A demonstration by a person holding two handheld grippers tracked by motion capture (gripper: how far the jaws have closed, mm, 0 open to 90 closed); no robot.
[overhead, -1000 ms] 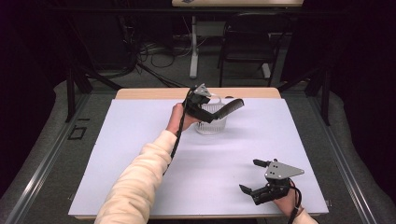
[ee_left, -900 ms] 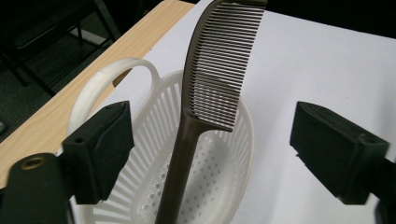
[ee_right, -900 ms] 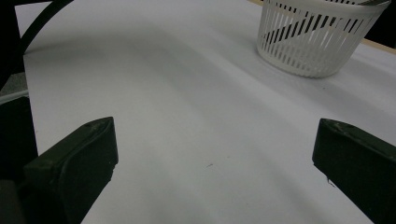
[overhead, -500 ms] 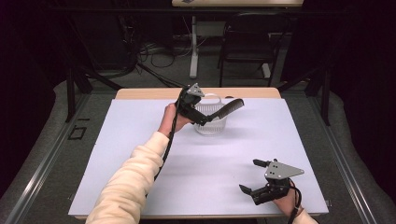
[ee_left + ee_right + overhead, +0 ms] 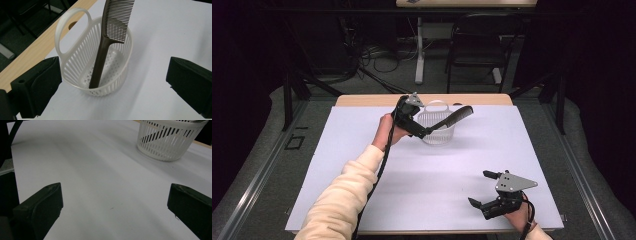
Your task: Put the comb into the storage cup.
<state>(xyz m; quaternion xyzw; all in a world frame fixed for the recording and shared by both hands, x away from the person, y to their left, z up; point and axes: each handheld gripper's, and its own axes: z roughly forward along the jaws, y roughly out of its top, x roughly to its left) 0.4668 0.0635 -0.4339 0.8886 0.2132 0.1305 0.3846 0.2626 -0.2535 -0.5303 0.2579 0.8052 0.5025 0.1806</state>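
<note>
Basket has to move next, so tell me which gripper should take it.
Left. The left gripper hangs open right at the white slatted plastic basket holding the brown comb; the right gripper sits open near the table's front edge.

Dark brown comb stands tilted, handle down, inside white slatted basket.

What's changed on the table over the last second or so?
The left hand-held gripper has just opened its jaws, let go of the comb and drawn back from the basket. The comb now stands leaning in the basket. The right hand-held gripper stayed open and in place.
</note>
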